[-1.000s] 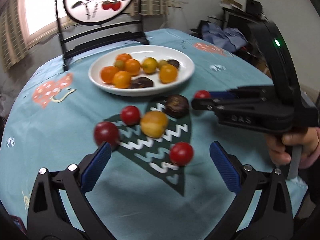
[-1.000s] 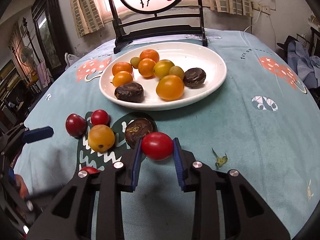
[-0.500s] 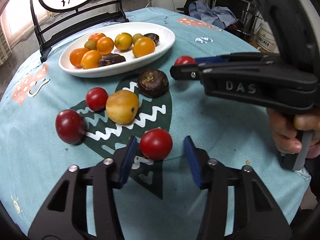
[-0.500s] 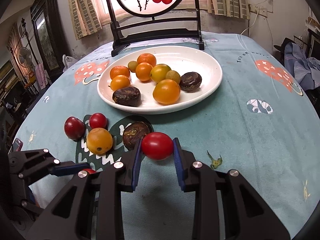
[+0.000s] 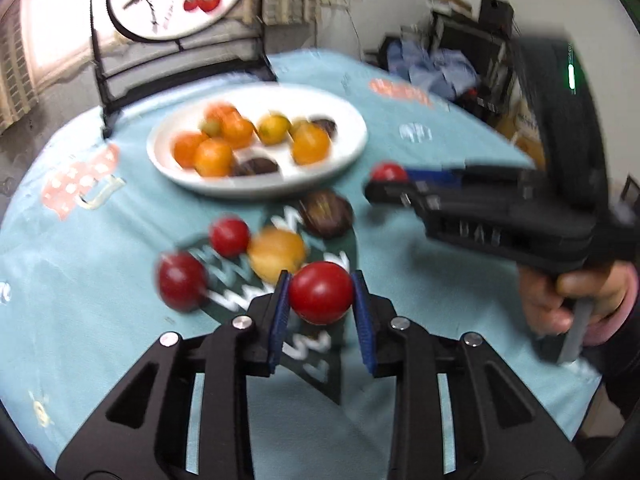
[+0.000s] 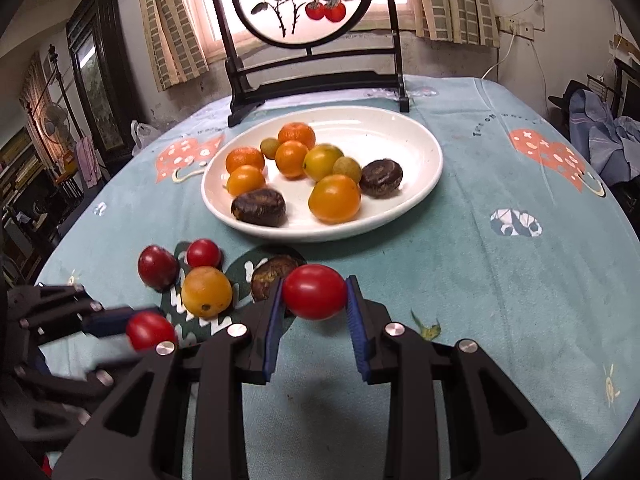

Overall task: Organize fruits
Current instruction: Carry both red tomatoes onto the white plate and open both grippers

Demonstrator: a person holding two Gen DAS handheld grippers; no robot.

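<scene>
My left gripper (image 5: 320,294) has a red cherry tomato (image 5: 321,292) between its blue pads. The jaws are still closing and the pads press it, just above the dark patch of the cloth. My right gripper (image 6: 315,294) is shut on another red tomato (image 6: 315,291), held over the table in front of the white plate (image 6: 420,148). The plate holds several orange, yellow and dark brown fruits. Two red tomatoes (image 6: 157,266), a yellow fruit (image 6: 206,291) and a dark brown fruit (image 6: 270,276) lie loose on the cloth. The left gripper (image 6: 136,326) shows low on the left in the right wrist view.
A dark wooden stand with a round painted panel (image 6: 316,76) rises behind the plate. A person's hand (image 5: 576,296) grips the right tool's handle. A small green stem scrap (image 6: 426,326) lies on the teal tablecloth. The table's edge curves away at the right, with clutter beyond it.
My left gripper went from wide open to closed around the near red tomato and raised it off the cloth. The right gripper kept still, holding its tomato.
</scene>
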